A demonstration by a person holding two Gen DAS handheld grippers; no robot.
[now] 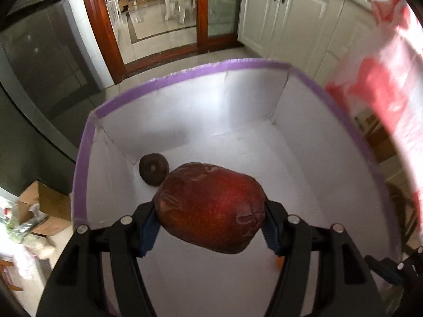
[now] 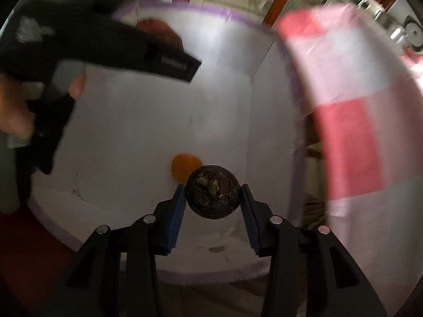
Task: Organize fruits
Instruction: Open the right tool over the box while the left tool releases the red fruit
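Observation:
My left gripper is shut on a large wrinkled red apple, held over the inside of a white box with a purple rim. A dark brown round fruit lies in the box's far left corner. In the right wrist view my right gripper is shut on a small dark brown round fruit above the same box. An orange fruit lies on the box floor just beyond it. The left gripper's body and a hand show at upper left, with the apple partly hidden behind them.
A red-and-white plastic bag hangs at the right of the box, also the bag in the right wrist view. Cardboard boxes lie on the tiled floor at left. White cabinets and a wooden door frame stand behind.

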